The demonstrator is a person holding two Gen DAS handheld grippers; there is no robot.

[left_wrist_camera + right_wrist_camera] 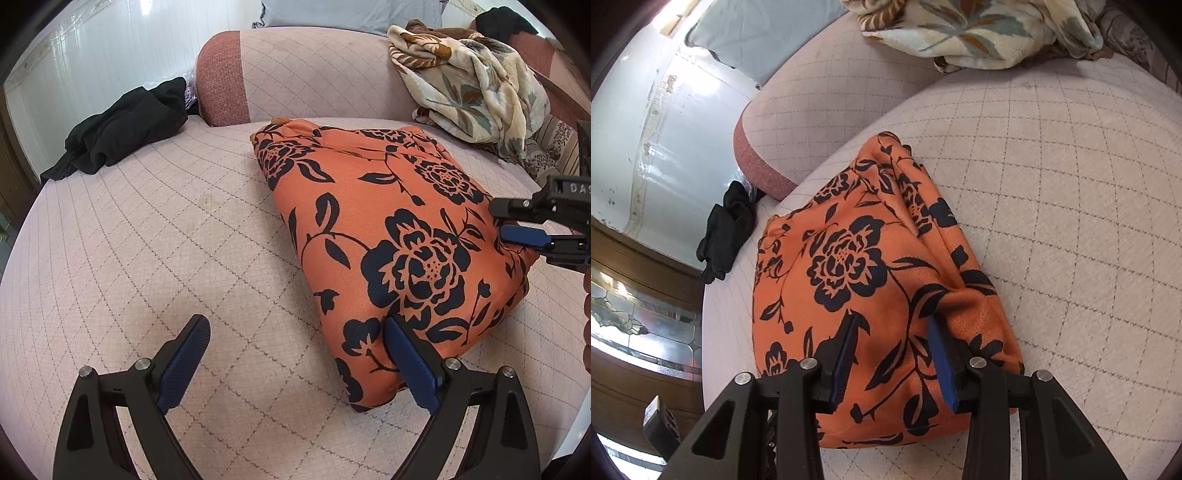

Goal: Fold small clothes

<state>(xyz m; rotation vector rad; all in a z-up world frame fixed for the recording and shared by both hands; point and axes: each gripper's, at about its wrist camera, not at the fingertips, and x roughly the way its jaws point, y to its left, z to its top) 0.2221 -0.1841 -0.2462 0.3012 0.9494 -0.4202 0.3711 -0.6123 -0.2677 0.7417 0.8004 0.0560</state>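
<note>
- The left gripper [297, 345] hovers low over the sofa seat [147, 240] with its jaws spread wide and nothing between them. Its right-hand pad touches or nearly touches the near end of the orange floral garment [388, 229]; I cannot tell which.
- The right gripper [892, 345] stands about half open over the garment's near right part. A low swell of cloth lies between the pads, but they do not visibly pinch it; in the left wrist view its blue pad sits at the garment's right edge.
- The garment lies folded into a compact bundle, roughly in the middle of the seat, its far end close to the backrest [314, 70].
- Risk, as I judge it: the bundle looks soft and thick, so a pad dragged across the top layer could pull a fold loose or skew the edges. Closing the right jaws here might gather only the top layer and lift it apart from the rest.
- A crumpled black garment [122, 136] rests at the seat's far left edge, well apart from the orange one.
- A cream leaf-print blanket [469, 85] is heaped at the far right corner; a wide sweep that way could snag it.
</note>
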